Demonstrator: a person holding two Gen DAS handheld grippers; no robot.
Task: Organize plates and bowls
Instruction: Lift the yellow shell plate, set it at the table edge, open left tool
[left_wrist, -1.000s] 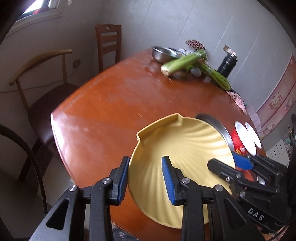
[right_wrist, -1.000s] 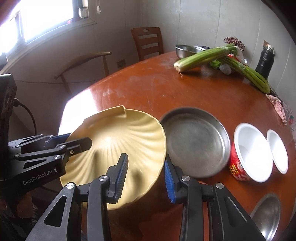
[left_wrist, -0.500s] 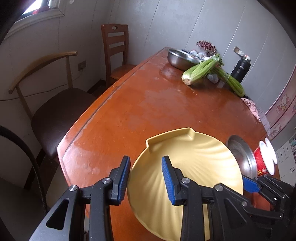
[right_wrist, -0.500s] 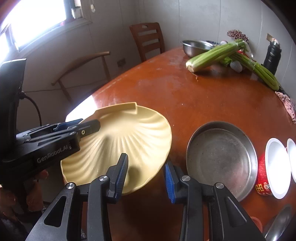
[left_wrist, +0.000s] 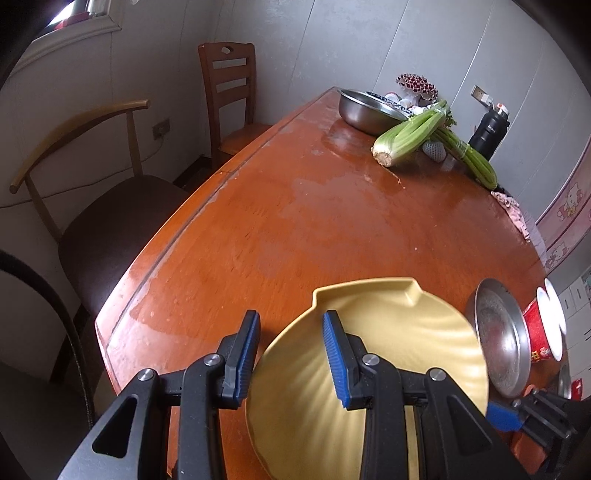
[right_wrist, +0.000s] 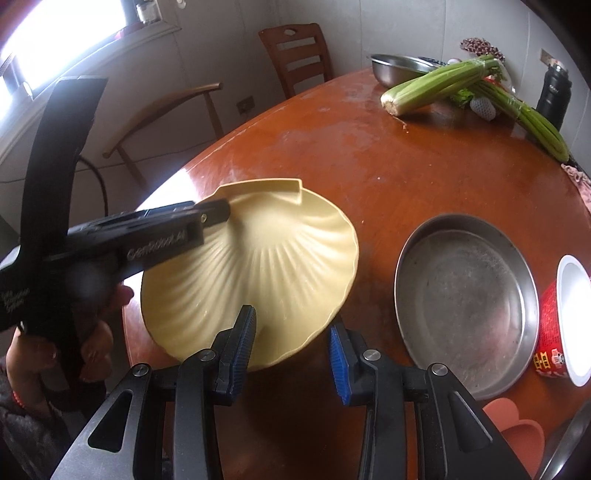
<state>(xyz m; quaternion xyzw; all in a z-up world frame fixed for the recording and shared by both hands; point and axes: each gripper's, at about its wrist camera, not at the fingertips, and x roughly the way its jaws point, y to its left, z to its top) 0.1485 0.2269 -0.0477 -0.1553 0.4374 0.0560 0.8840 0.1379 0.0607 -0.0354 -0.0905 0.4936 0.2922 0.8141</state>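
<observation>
Shell plate (right_wrist: 258, 266) now left of steel pan (right_wrist: 465, 306)

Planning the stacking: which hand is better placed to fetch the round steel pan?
Right. The right claw, jaws opening at the rim of the yellow shell-shaped plate, sits beside the round steel pan; the left claw grips the plate's far side.

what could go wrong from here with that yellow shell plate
1. The shell-shaped plate is held only by its rim, left gripper on one side and right gripper on the other; the right jaws are opening, so it could tip or slip.
2. The plate sits near the table edge and could slide off.
3. The steel pan lies close beside it; a swing could knock it.
</observation>
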